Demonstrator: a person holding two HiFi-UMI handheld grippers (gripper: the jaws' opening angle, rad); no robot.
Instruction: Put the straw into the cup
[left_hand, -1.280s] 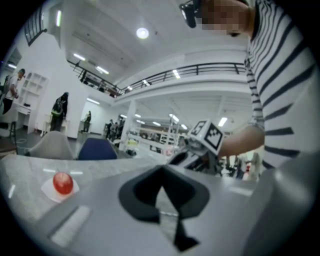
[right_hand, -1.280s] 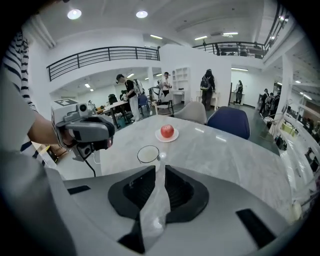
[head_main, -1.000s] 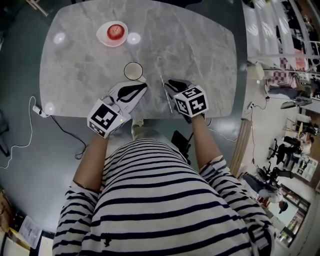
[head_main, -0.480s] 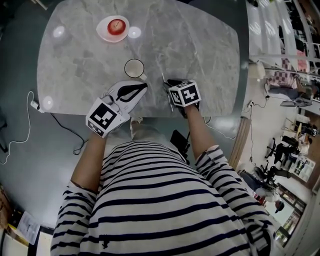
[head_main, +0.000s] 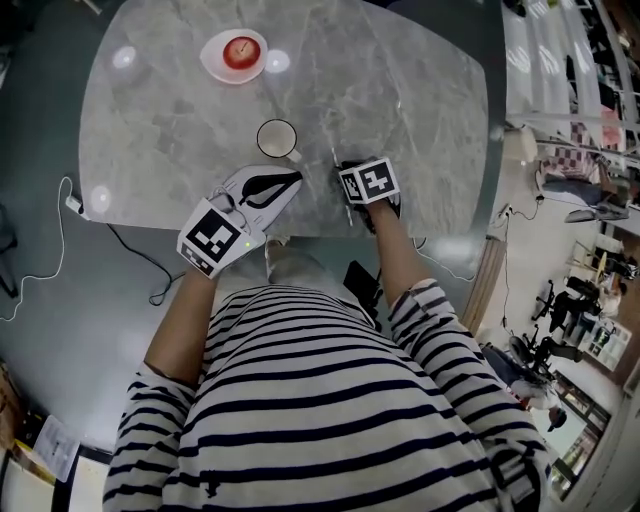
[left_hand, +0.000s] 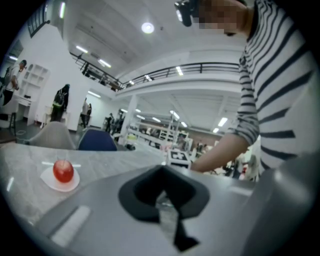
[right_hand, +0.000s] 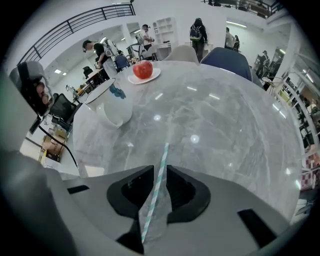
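- Head view. Grey veined marble desk (head_main: 160, 130), polished and rounded at the corners. The white round cup (head_main: 277, 138) stands upright near the front edge, mouth open, nothing inside it. The left hand-held gripper (head_main: 296, 177) lies just beside the cup, and the right hand-held gripper (head_main: 345, 168) tips down to the desk on the cup's right. A red apple (head_main: 241, 50) on a small white plate (head_main: 222, 62) sits well apart at the far side.
- Left gripper view. The left hand-held gripper's black pads meet at the tips: clenched, with nothing between them.
- Right gripper view. The straw (right_hand: 165, 151) is thin, stiff-looking and striped teal and white. It lies flat on the desk, running lengthwise between the jaws, which are narrowly parted either side of it. No pinch is seen yet.
- Step in hand, as judged: the grasp.
  - Close squarely on the straw near its middle.
  - Squeeze lightly, as a thin tube likely crushes or rolls on the smooth stone.
  - Lift it, turn it upright, and lower one end into the cup's wide mouth.
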